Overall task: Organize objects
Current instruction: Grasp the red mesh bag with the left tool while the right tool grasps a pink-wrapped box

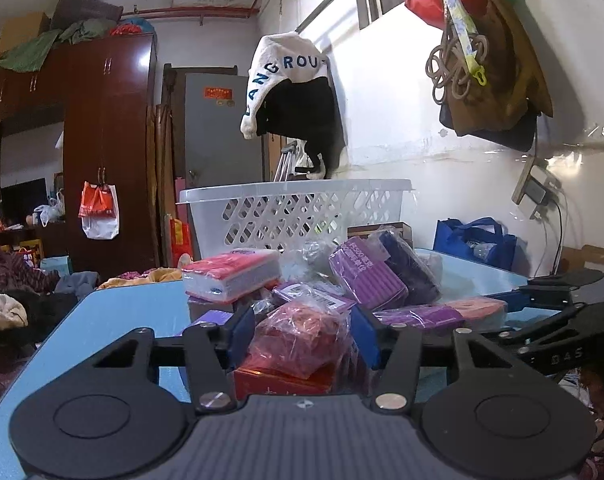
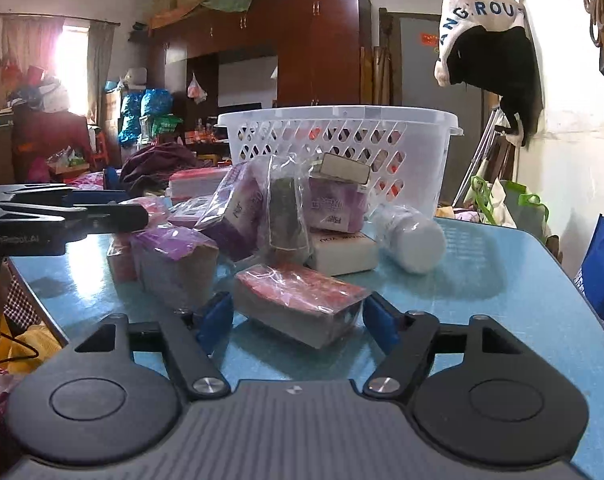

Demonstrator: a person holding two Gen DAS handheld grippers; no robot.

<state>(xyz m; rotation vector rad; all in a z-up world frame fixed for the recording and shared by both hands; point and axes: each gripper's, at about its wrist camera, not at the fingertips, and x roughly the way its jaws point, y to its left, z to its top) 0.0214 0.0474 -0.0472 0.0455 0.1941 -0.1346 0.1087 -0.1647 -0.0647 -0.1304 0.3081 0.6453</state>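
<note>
While the left tool (image 1: 300,336) closes its blue pads (image 1: 244,330) on a red bagged packet (image 1: 302,334) lying atop a red box (image 1: 286,376) at the near edge of the pile, the right tool (image 2: 298,316) stands fairly wide around a pink plastic-wrapped block (image 2: 302,300), its blue fingertips (image 2: 382,322) just beside the wrap, and whether they touch it I cannot tell. On the blue bench (image 2: 482,280), the heap of purple and pink packets (image 1: 366,276) sits at twelve o'clock from both tools, with the white plastic basket (image 1: 302,212) behind it and a white bottle (image 2: 412,240) lying on its side at one o'clock from the right tool.
</note>
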